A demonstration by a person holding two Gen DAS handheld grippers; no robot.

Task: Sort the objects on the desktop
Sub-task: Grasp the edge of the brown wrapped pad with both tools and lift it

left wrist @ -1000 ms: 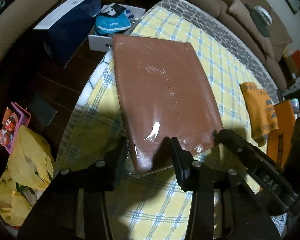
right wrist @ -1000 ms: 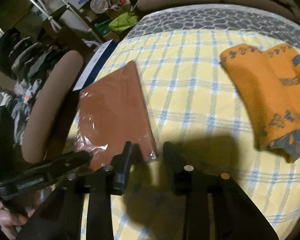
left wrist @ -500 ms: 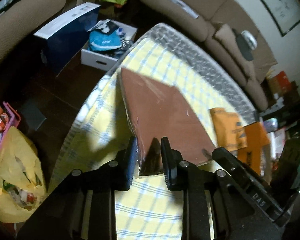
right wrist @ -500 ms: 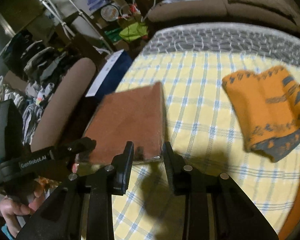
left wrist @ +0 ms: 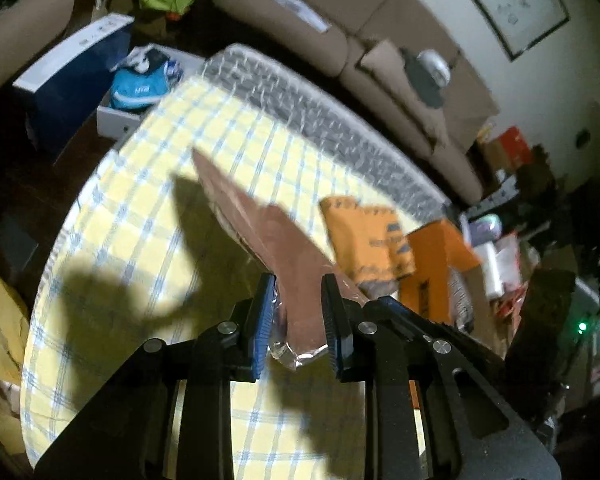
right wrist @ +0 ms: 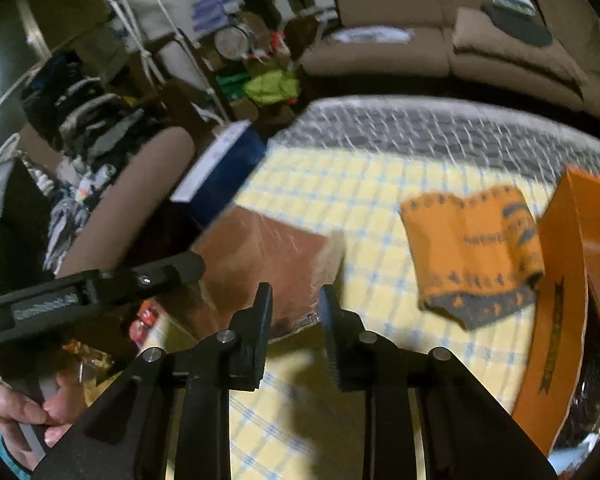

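A flat brown notebook in clear plastic wrap (left wrist: 276,236) is lifted off the yellow checked tablecloth (left wrist: 140,208) and tilted. My left gripper (left wrist: 298,312) is shut on its near corner. My right gripper (right wrist: 294,312) is shut on another near edge of the same notebook (right wrist: 268,256). The left gripper's body shows in the right wrist view (right wrist: 100,292), at the left. An orange folded towel (right wrist: 472,248) lies on the cloth to the right, beside an orange box (right wrist: 560,292).
A blue and white box (left wrist: 72,76) and an open white box of items (left wrist: 140,92) stand on the floor beyond the table's left edge. A brown sofa (left wrist: 380,60) runs behind the table. Clutter (left wrist: 496,256) sits at the far right.
Both grippers have closed on the brown notebook and raised it off the cloth, tilting it up. The views have swung upward toward the sofa.
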